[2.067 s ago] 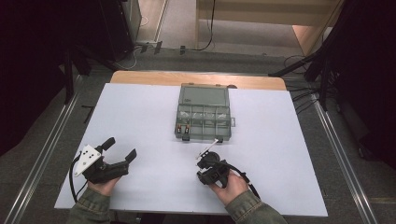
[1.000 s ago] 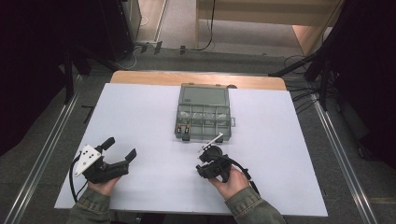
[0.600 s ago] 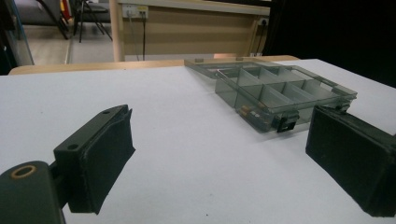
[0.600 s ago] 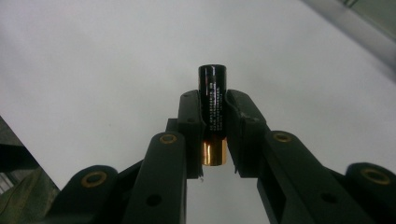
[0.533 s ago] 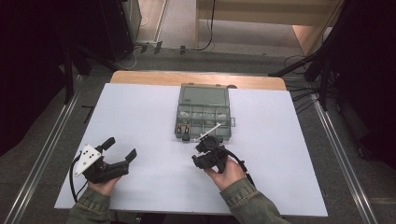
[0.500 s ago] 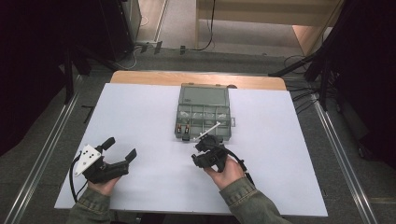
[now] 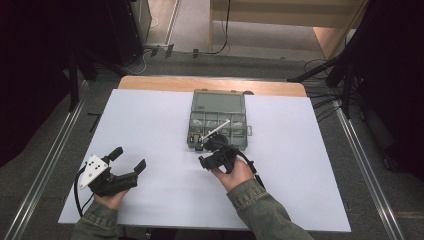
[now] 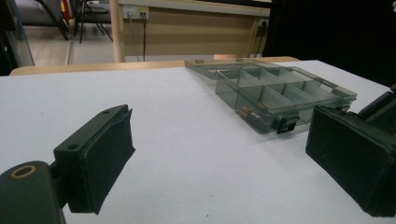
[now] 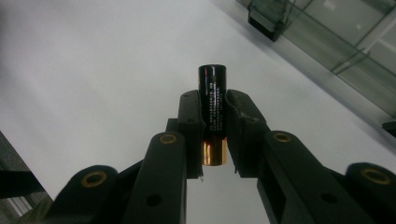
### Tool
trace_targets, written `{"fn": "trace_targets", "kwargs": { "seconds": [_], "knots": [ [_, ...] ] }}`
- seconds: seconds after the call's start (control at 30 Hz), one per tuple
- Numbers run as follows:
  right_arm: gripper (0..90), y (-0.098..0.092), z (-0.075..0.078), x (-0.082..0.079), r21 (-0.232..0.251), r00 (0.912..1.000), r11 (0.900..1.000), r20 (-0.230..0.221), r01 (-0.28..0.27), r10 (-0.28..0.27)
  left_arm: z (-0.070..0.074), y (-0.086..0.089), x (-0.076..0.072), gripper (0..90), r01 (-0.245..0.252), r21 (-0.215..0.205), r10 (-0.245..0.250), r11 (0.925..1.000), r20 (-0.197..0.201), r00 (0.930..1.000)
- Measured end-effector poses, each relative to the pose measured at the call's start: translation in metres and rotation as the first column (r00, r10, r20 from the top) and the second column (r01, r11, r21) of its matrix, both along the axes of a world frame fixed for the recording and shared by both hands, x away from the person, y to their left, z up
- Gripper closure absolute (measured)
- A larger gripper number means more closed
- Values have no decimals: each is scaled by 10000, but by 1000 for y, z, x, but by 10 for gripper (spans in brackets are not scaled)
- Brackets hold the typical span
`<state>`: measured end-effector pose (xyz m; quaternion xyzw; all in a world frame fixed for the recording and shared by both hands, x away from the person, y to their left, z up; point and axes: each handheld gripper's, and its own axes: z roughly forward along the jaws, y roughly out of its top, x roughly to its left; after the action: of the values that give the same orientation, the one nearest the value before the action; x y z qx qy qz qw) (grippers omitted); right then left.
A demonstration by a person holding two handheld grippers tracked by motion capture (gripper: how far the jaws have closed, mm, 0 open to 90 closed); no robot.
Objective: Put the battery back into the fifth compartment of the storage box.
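A black battery [image 9: 212, 105] with a copper end stands between the jaws of my right gripper [image 9: 213, 100], which is shut on it. In the high view that right gripper [image 7: 207, 155] hovers just in front of the near edge of a clear grey compartment box [image 7: 218, 122], whose lid lies open at the back. My left gripper [image 7: 129, 159] rests at the table's near left with its jaws wide open and nothing between them. The left gripper view has its pads [image 8: 100, 156] far apart, and the box [image 8: 280, 93] lies beyond them to the right.
A white sheet [image 7: 150, 120] covers the table, with a wooden strip [image 7: 150, 82] along its far edge. Small copper-tipped items [image 8: 252, 114] lie in the box's near front compartment. Dark stands and cables flank the table on the floor.
My right gripper has moved forward with the battery, from the near middle of the table up to the box's front edge. The left gripper has stayed where it was.
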<state>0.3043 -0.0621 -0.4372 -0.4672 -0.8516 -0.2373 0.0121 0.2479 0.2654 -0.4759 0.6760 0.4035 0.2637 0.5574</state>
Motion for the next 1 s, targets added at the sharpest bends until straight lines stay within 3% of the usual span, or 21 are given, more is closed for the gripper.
{"fn": "trace_targets", "kwargs": {
  "seconds": [0.37, 0.67, 0.83, 1.0],
  "knots": [
    [776, 5, 1, 16, 354, 9997, 9991, -89, 217, -214, 0, 0, 0, 76, 3, 6, -3, 10000, -3, 10000],
    [776, 3, 8, 33, 858, 9969, 9932, -170, 784, -772, -1, -1, 0, 76, 30, 32, -30, 10000, -25, 10000],
    [776, 4, 10, 43, 1147, 9937, 9871, -114, 1118, -1113, 0, 0, 0, 76, 10, 24, -10, 10000, -20, 10000],
    [776, 3, 9, 53, 1747, 9875, 9720, -389, 1573, -1528, 0, 0, 0, 76, -28, -2, 28, 10000, -15, 10000]
  ]
}}
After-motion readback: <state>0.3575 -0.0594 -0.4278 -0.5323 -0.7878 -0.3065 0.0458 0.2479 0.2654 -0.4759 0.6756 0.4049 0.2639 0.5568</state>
